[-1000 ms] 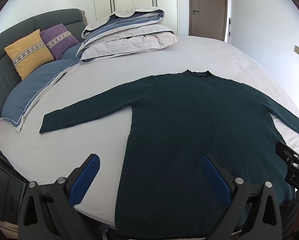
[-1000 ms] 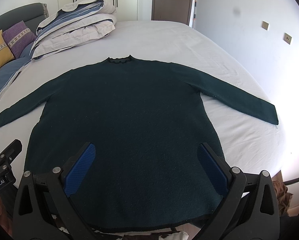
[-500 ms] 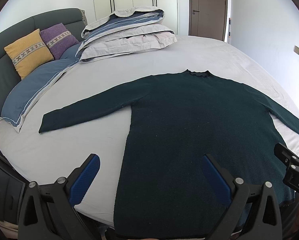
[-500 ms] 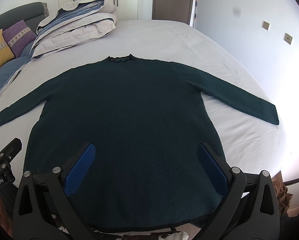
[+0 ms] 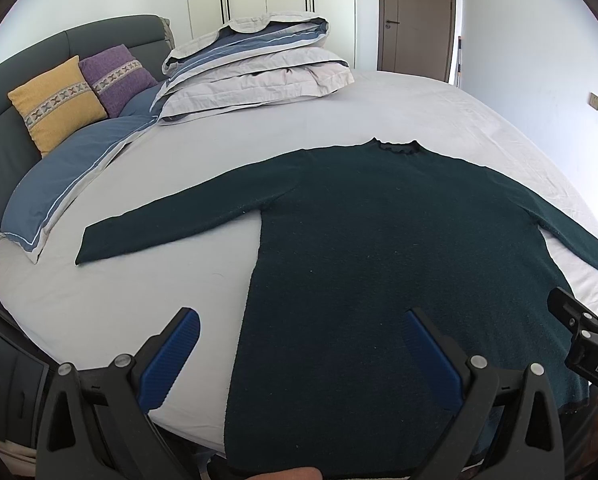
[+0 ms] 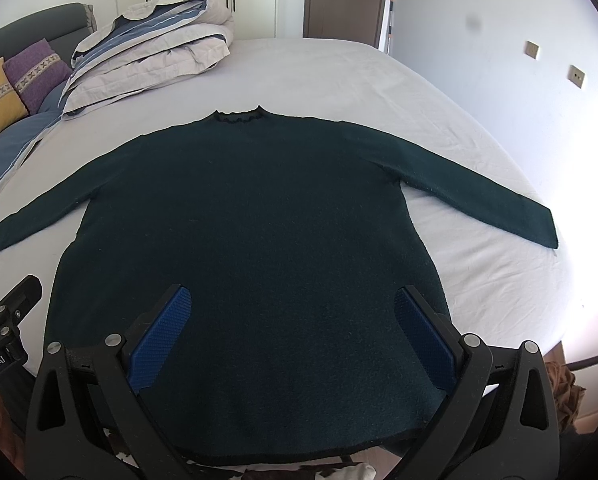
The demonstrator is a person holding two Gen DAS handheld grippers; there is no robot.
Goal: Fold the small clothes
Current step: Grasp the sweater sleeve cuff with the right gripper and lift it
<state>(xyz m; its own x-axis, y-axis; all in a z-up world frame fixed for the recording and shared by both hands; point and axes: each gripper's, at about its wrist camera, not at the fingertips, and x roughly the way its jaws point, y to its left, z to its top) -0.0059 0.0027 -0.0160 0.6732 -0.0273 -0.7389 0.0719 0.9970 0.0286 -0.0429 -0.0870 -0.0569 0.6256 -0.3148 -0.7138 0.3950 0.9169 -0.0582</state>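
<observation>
Both grippers hover with fingers spread wide over the sweater's hem: the left gripper (image 5: 299,344) straddles its left side edge, the right gripper (image 6: 293,320) sits above its lower body. That dark green sweater (image 6: 243,240) lies flat on the bed (image 6: 339,80), sleeves outstretched, collar pointing away from both grippers.

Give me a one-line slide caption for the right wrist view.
Open right gripper poised above the hem of a dark green sweater spread flat, sleeves out, on a white bed.
</observation>
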